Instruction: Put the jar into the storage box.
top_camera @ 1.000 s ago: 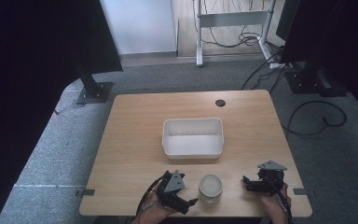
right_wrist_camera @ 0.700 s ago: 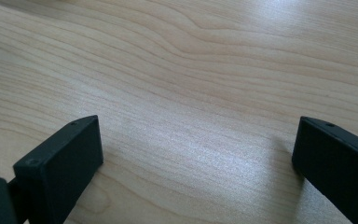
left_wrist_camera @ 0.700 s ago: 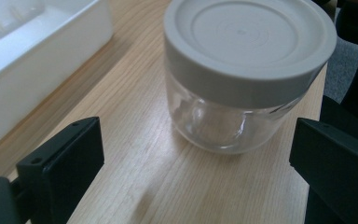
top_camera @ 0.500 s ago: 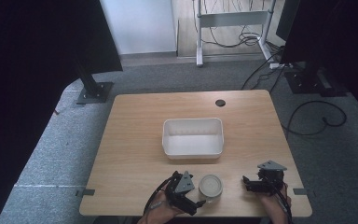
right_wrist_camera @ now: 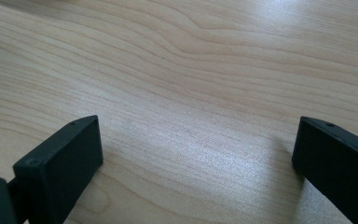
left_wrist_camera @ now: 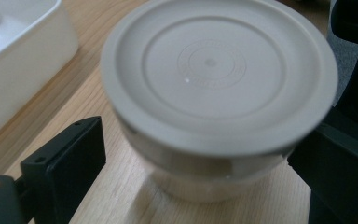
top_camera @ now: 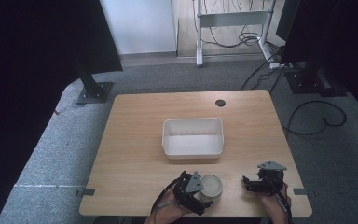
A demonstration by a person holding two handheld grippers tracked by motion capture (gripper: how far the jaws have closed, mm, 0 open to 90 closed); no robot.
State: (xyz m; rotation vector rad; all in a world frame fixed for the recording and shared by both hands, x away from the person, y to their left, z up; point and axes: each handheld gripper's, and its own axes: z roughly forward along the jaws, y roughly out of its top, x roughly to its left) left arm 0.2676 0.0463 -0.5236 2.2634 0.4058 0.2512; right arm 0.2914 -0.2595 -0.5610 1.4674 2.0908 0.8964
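Jar (top_camera: 211, 185) sits at the bottom centre of the high view, near the table's (top_camera: 135, 140) front edge, with its beige lid (left_wrist_camera: 214, 70) on. Your left gripper (top_camera: 196, 192) is at the jar's left side there; in the left gripper view its jaws stand spread, one on each side of the jar, the left one clear of the wall, while the right one's contact cannot be told. Your right gripper (top_camera: 251, 183) rests at the lower right of the high view, well apart from the jar, and in the right gripper view its jaws are wide apart over bare wood. Farther up, at the middle of the frame, a white tub (top_camera: 193, 137) stands on the table. Beyond it, near the far edge, is a dark hole (top_camera: 220, 102).
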